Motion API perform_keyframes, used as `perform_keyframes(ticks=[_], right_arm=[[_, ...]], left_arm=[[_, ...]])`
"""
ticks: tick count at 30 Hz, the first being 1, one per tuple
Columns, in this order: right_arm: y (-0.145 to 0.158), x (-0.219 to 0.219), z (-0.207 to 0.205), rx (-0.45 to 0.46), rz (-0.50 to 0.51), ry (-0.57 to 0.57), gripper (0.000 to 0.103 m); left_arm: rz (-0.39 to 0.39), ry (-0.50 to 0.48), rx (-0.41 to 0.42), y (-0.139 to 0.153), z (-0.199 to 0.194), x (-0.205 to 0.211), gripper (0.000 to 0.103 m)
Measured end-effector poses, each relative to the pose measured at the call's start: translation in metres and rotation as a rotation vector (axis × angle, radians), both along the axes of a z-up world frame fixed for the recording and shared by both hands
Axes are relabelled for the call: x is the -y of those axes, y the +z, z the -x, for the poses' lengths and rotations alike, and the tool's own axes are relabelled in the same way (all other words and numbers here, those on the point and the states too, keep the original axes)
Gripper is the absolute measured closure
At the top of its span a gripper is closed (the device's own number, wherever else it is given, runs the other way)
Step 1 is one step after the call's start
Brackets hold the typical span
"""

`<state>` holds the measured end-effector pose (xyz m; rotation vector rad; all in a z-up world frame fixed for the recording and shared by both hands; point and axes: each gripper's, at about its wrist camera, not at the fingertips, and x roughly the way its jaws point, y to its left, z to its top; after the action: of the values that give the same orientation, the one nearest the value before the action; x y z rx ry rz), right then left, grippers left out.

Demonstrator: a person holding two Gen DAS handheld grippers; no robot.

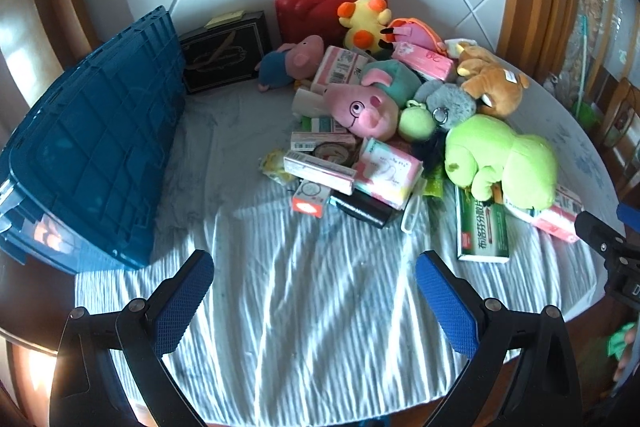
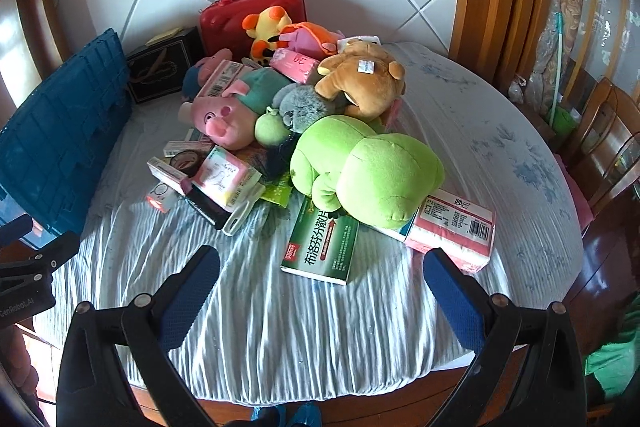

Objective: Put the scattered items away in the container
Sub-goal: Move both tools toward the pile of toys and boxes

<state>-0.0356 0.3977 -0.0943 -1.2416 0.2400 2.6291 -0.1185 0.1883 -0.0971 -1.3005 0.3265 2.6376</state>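
Left tool (image 1: 314,291): fingers spread wide apart, holding nothing, hovering over bare striped cloth at the near edge of the desk (image 1: 280,307). Right tool (image 2: 320,291): likewise spread and empty, positioned just short of the green medicine box (image 2: 324,247).

Container: a blue crate (image 1: 92,151) stands at the left side of the desk, its ribbed wall facing the cameras; its interior is not visible.

Scattered items: heaped at centre and right of the desk, none in the crate as far as can be seen. A green plush (image 2: 368,175) lies on top of the green medicine box and a pink tissue pack (image 2: 456,231). Behind it sit a brown plush (image 2: 360,79), a pink pig plush (image 2: 220,115) and a grey pom-pom (image 2: 304,107). Small cartons and a pastel packet (image 1: 386,173) lie on the pile's left. A red case (image 1: 328,3) and a black box (image 1: 224,53) stand against the wall.
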Motion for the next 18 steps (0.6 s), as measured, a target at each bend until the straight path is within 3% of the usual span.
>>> perform_keyframes(ticks=[8,12,18], right_arm=[[-0.003,-0.024,0.062,0.049,-0.041,-0.037,0.000],[-0.013,-0.042,0.080,0.068,-0.028,-0.067,0.000],[-0.044,-0.090,0.089,0.147,0.006,-0.111,0.000]], left_arm=[[-0.025,-0.056,0.034,-0.022,0.073,-0.023,0.001],[-0.010,-0.053,0.104,-0.050,0.105,-0.040,0.001],[-0.015,-0.050,0.171,-0.080,0.115,-0.079,0.001]])
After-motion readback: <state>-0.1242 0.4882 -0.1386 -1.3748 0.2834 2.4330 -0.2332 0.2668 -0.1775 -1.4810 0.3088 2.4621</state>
